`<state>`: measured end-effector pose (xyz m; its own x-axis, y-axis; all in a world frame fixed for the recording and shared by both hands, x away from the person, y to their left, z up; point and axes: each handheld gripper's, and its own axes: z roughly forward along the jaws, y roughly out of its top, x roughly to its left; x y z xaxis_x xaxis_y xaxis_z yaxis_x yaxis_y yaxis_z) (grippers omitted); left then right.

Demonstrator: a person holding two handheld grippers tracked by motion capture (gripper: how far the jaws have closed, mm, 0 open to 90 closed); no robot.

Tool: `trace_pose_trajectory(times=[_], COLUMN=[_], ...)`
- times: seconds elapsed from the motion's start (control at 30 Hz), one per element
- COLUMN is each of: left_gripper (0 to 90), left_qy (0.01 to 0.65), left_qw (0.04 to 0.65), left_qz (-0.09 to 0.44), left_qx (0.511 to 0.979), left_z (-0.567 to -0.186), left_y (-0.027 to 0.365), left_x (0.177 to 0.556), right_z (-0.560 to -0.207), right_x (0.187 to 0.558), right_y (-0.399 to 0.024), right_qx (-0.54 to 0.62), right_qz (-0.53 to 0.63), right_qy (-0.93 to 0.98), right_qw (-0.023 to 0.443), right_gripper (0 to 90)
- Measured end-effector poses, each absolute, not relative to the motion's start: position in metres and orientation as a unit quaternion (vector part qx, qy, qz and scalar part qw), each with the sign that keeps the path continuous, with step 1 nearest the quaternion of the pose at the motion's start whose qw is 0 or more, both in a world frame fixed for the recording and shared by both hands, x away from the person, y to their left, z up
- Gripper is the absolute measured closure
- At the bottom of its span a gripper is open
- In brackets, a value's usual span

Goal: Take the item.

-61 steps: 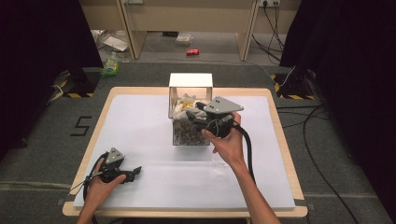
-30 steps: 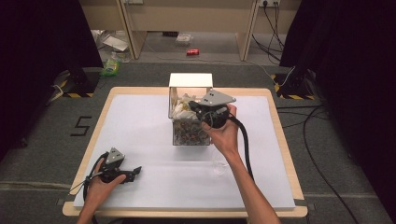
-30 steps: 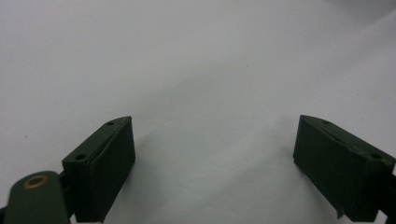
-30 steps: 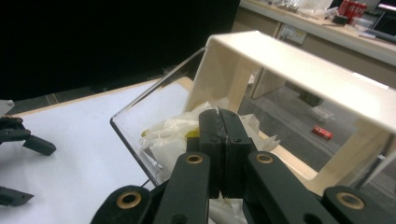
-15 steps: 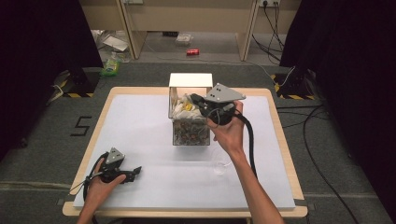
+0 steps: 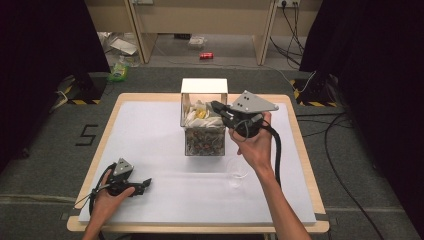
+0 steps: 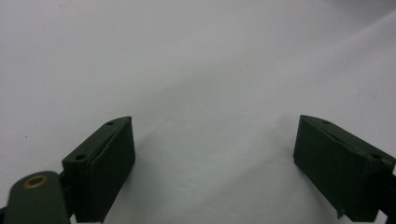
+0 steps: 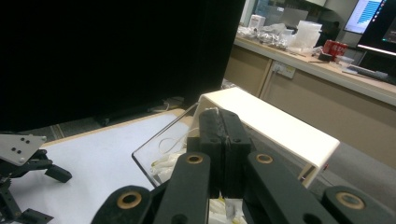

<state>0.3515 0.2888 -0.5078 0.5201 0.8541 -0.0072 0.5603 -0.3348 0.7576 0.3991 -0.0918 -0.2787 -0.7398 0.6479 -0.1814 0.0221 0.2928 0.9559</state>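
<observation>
In the middle of the high view the right hand-held gripper [image 6: 216, 106], jaws pressed together on nothing visible, points left over the open top of the clear box [image 6: 204, 142], directly beneath it, far nearer than the wide-open left hand-held gripper [image 6: 145, 183] resting at lower left on the surface [image 6: 150, 135].

Even overhead light — soft focus, dark curtained edges.

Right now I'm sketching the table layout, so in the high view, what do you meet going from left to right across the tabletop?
Left gripper in the person's hand, low on the white table → clear box of small items → clear cup → right gripper, its body beyond the cup, its shut jaws reaching back over the box.
</observation>
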Motion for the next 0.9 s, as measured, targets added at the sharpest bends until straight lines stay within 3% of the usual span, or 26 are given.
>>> trace_pose_trajectory(times=[0.9], left_gripper=[11.9], left_qy=[0.447], left_qw=[0.365], left_qz=[0.202], left_qx=[0.792], left_z=[-0.508], left_y=[0.289], left_x=[0.351], right_z=[-0.288], right_x=[0.367], right_y=[-0.151], right_qx=[0.244], right_qz=[0.559], right_qy=[0.734], right_qw=[0.3], right_gripper=[90.0])
